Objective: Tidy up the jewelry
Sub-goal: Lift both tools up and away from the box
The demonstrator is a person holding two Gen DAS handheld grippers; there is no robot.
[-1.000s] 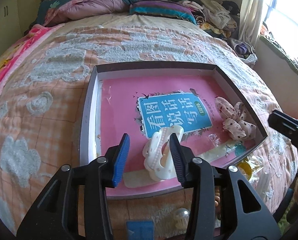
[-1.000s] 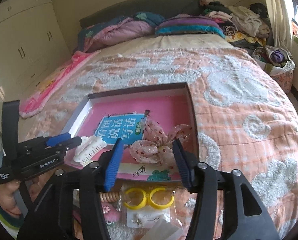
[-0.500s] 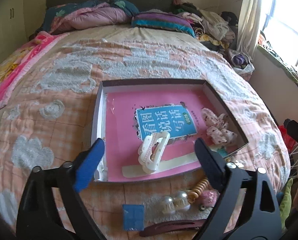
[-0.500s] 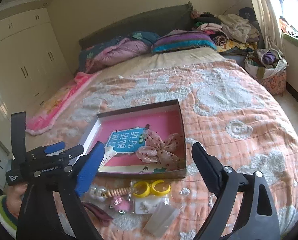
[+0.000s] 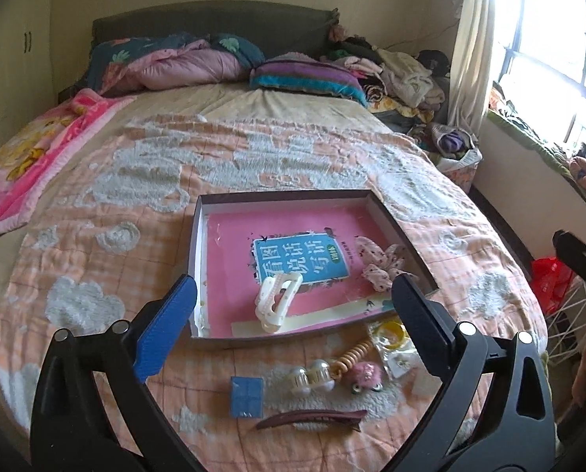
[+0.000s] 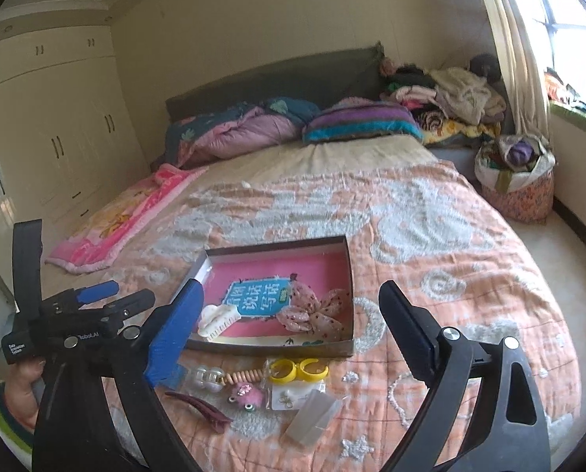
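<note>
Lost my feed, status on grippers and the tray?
Left gripper opening, empty; right gripper open, empty. White plastic claw clip and floral fabric scrunchie in pink-lined tray. Nothing blocking.

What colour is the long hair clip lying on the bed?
Dark maroon; the hair clip shows best in the left wrist view.

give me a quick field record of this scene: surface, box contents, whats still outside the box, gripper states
surface: bed quilt
box: shallow box, pink lining
in box: white claw clip; floral scrunchie
outside, near edge: yellow rings, blue square, maroon hair clip, pearl beads, pink fuzzy charm
left gripper: jaws opening, nothing between
right gripper: open, empty
</note>
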